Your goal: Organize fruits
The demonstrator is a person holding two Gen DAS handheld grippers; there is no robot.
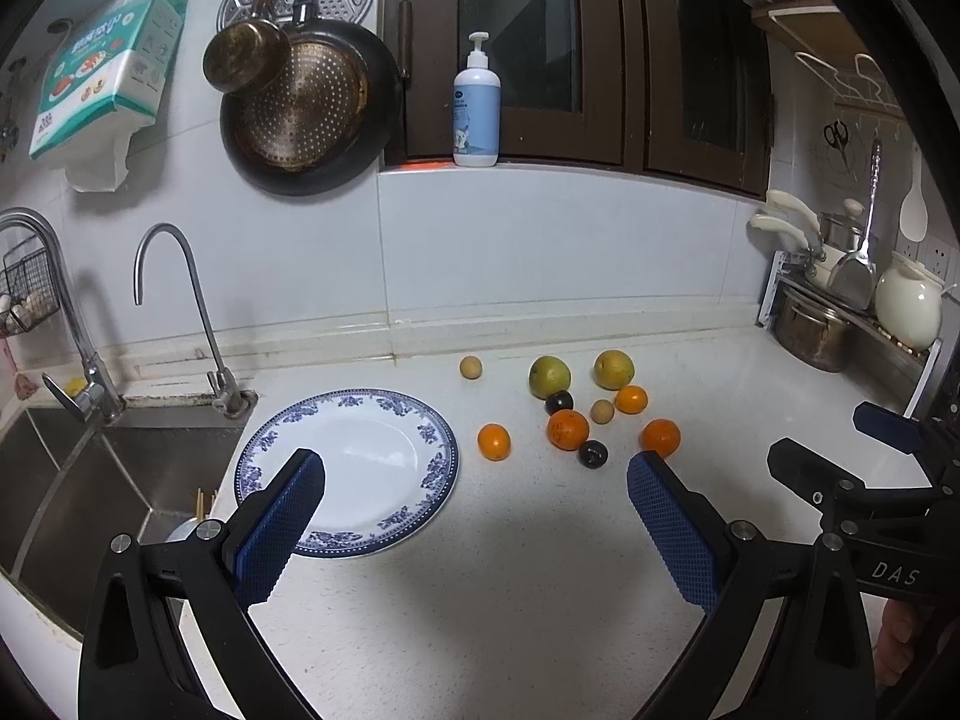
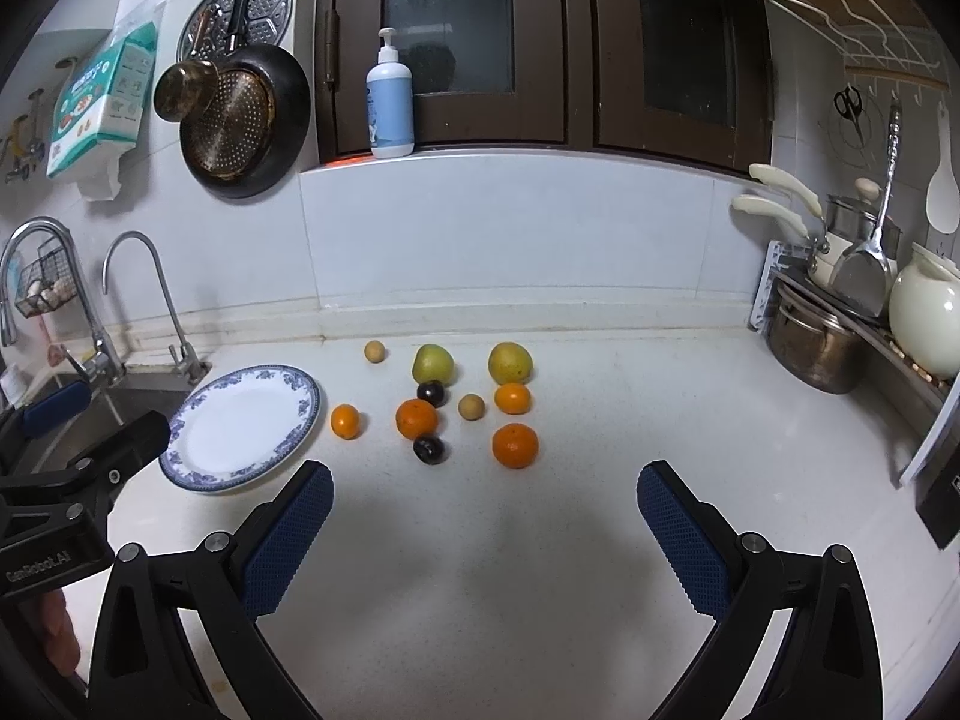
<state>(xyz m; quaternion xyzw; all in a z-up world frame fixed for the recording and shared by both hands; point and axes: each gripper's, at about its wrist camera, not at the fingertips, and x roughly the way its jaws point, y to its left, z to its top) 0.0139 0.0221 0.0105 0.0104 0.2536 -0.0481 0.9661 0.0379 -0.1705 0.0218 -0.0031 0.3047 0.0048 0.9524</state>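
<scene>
A blue-rimmed white plate (image 1: 348, 468) (image 2: 240, 426) lies empty on the white counter beside the sink. To its right lie loose fruits: several oranges (image 1: 494, 441) (image 2: 515, 445), two yellow-green pears (image 1: 549, 377) (image 2: 510, 362), two dark plums (image 1: 593, 453) (image 2: 429, 449) and two small tan round fruits (image 1: 471, 367) (image 2: 471, 406). My left gripper (image 1: 477, 480) is open and empty above the counter, its left finger over the plate's near rim. My right gripper (image 2: 485, 492) is open and empty, in front of the fruits.
A steel sink (image 1: 90, 480) with two taps (image 1: 174, 312) is at the left. A dish rack with pots (image 2: 816, 342) and a white jug (image 2: 927, 318) stands at the right. A pump bottle (image 1: 477, 108) is on the window ledge. Pans (image 1: 306, 102) hang on the wall.
</scene>
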